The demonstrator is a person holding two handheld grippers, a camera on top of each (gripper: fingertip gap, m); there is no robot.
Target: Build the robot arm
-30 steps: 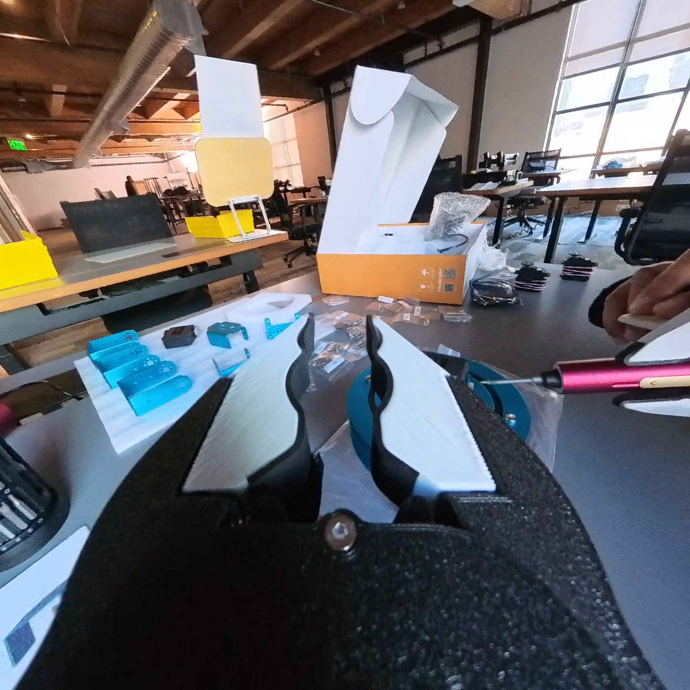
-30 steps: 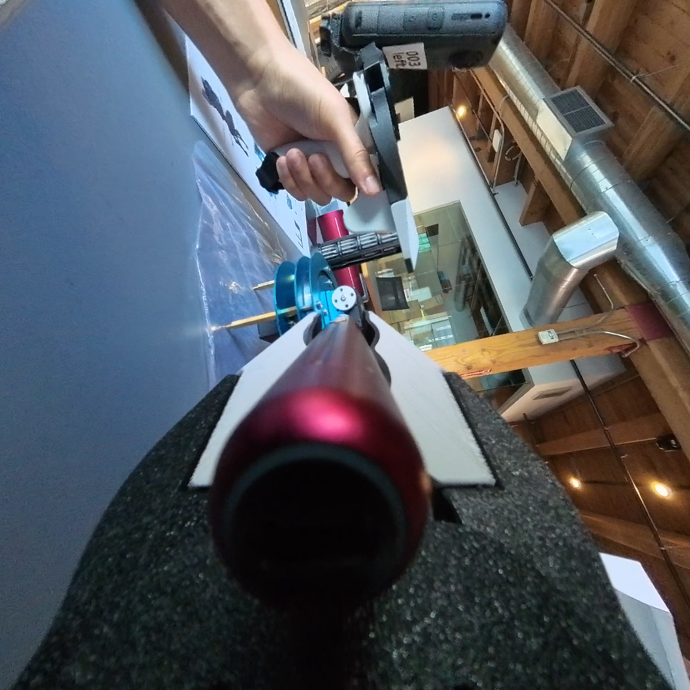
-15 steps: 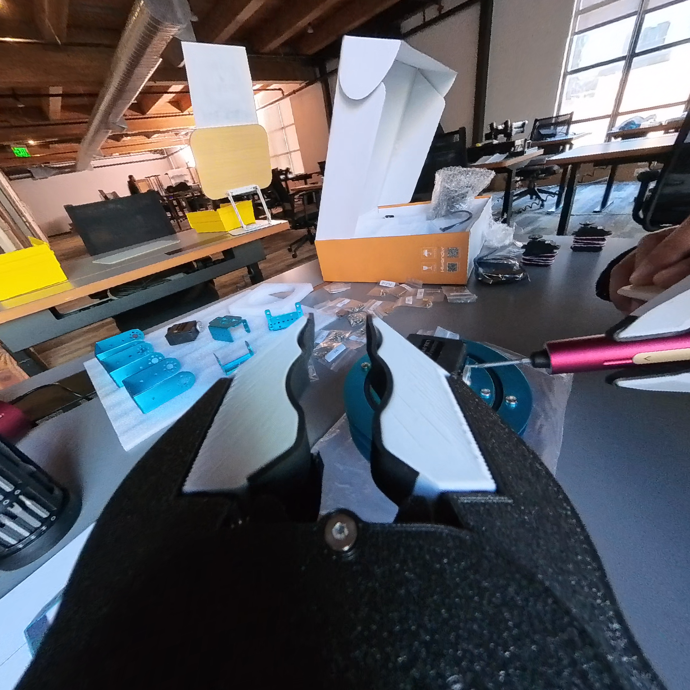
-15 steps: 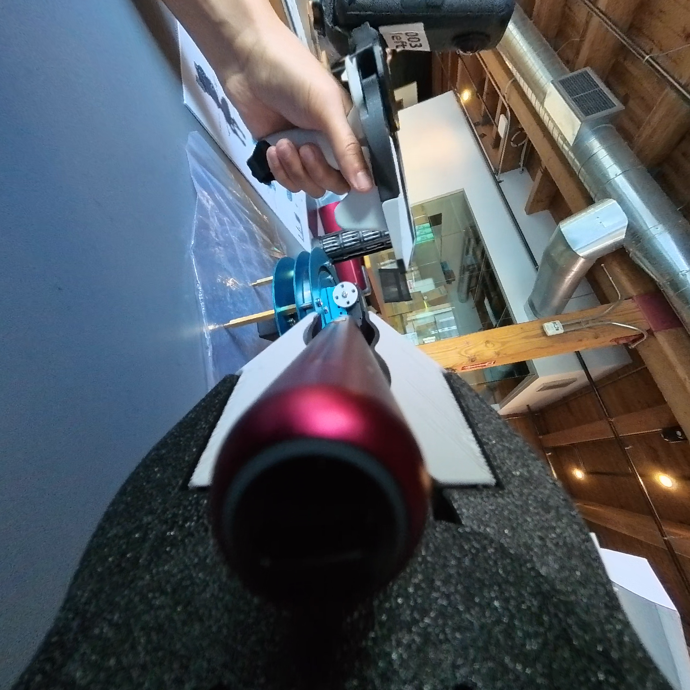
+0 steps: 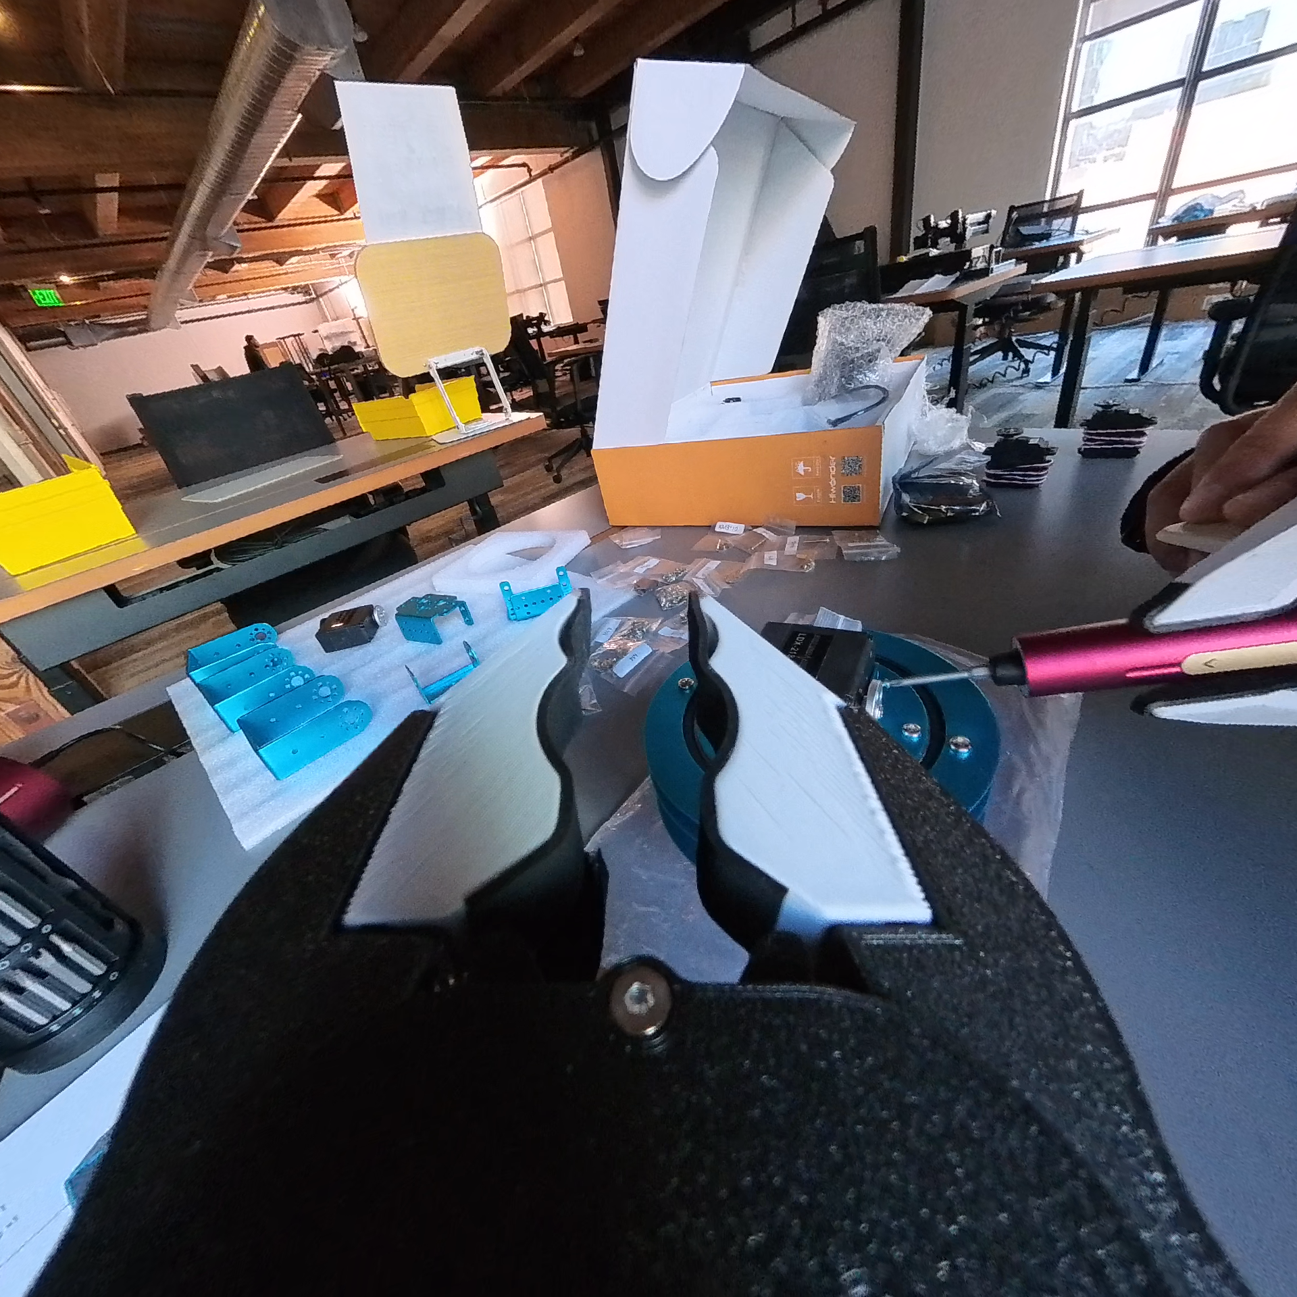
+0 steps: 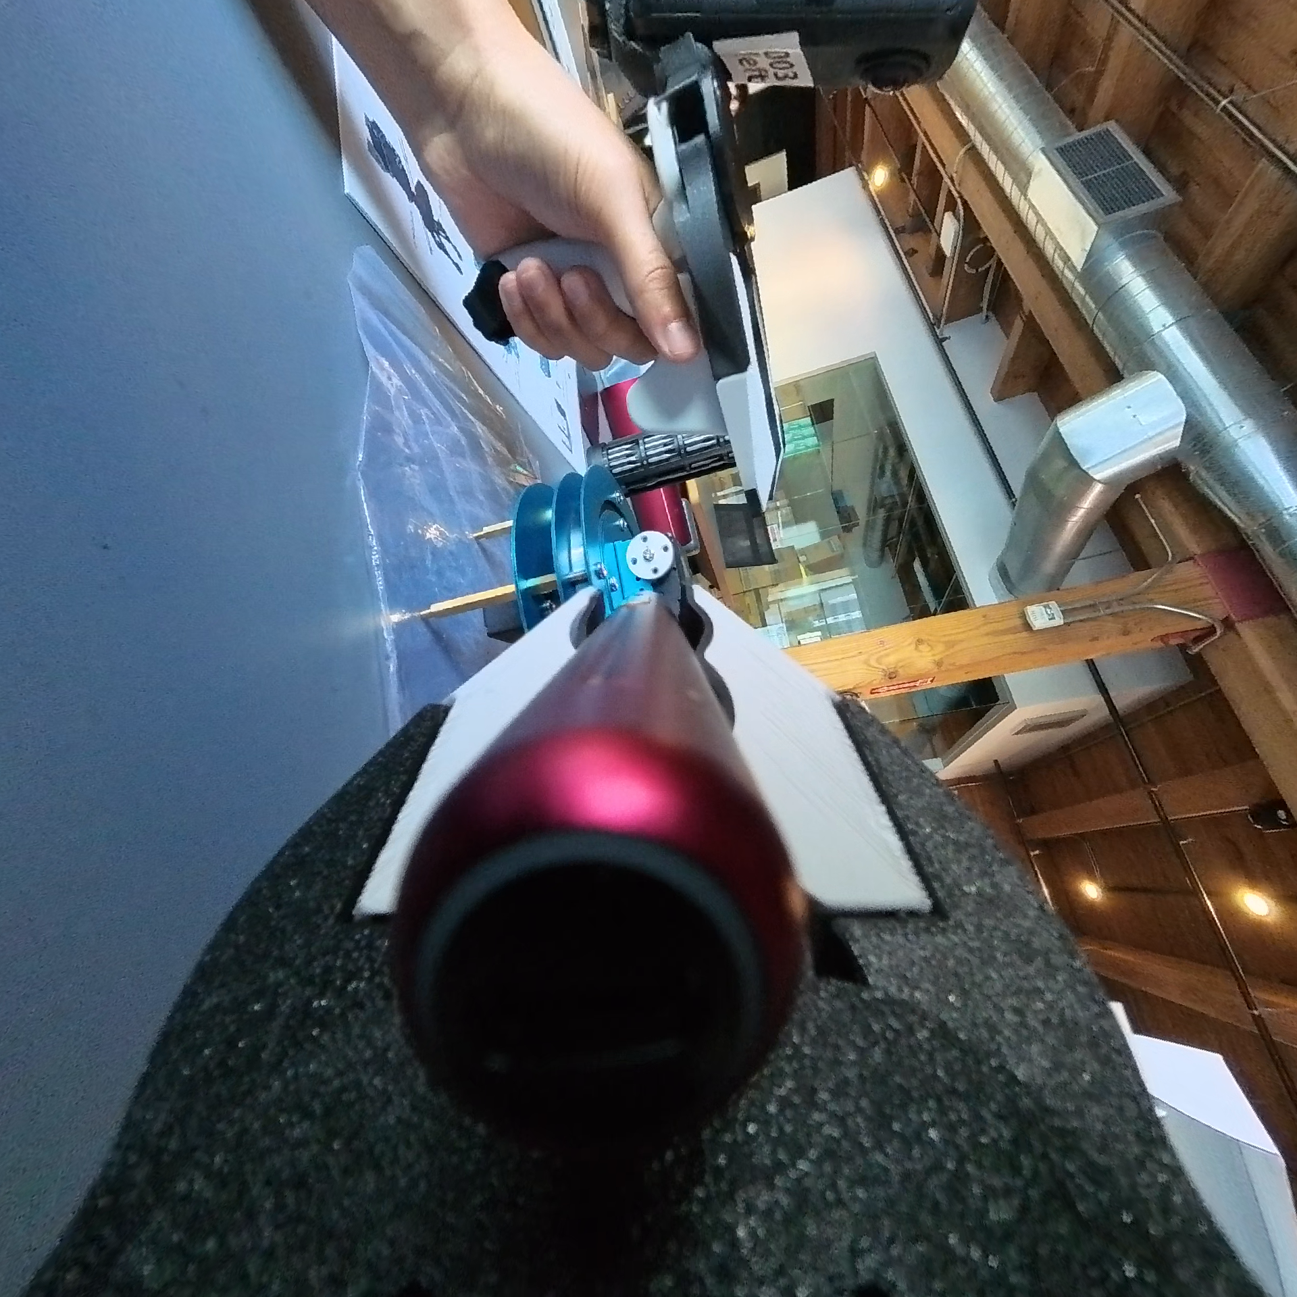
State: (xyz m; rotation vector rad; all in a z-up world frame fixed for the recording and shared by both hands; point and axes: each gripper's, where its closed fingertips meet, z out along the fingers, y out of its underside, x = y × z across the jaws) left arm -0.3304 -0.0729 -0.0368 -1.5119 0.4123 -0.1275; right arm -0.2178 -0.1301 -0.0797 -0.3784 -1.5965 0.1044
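Right gripper [image 6: 642, 617] clamps a magenta screwdriver [image 5: 1151, 656], tip at the blue round base [image 5: 933, 730]. Left gripper [image 5: 635, 617] gapes empty above it; bare table [image 5: 1158, 877] at four o'clock, seemingly clear.

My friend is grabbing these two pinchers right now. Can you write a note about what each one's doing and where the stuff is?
Left gripper: jaws open, holding nothing, over the blue round base.
Right gripper: shut on the red screwdriver, bit reaching the black servo on that base.
Blue brackets lie to the left, with the orange box behind.
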